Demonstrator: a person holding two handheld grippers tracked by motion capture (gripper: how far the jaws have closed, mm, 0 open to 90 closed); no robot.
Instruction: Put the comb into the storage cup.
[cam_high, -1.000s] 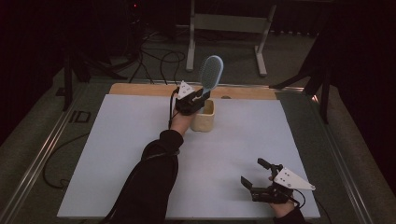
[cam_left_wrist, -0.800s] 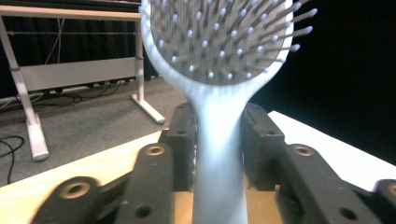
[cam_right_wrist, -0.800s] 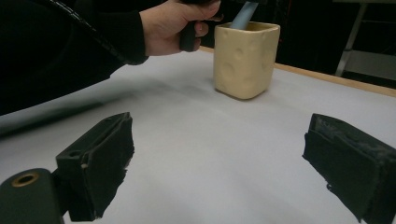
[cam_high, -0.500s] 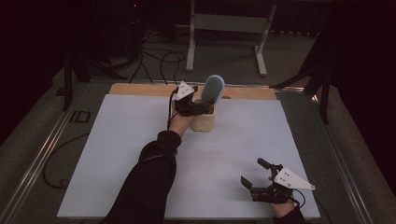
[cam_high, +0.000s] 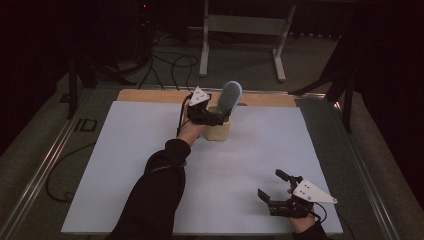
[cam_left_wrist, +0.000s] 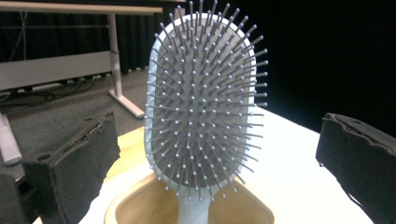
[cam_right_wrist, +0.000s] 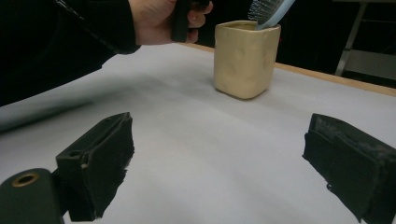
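A light blue hairbrush (cam_high: 230, 97) stands head-up in a beige cup (cam_high: 219, 130) at the far middle of the white table sheet (cam_high: 115, 160), leaning a little right. My left gripper (cam_high: 217, 119) hovers at the cup's left rim. In the left gripper view the bristled brush head (cam_left_wrist: 203, 102) rises from the cup (cam_left_wrist: 135, 205) between wide-apart jaws that do not touch it. My right gripper (cam_high: 270, 183) rests open near the front right edge; in its view the cup (cam_right_wrist: 245, 58) and brush (cam_right_wrist: 268, 9) stand far ahead, nothing between its jaws.
A wooden board edge (cam_high: 150, 95) runs along the sheet's far side. Behind the table stand a white metal frame (cam_high: 240, 25) and floor cables (cam_high: 165, 65). A metal rail (cam_high: 45, 165) borders the left. The person's dark sleeve (cam_high: 155, 195) lies across the sheet's middle.
The brush, held high above the cup a second ago, came down into the cup. The left jaws now stand apart from it. The right gripper has stayed put.
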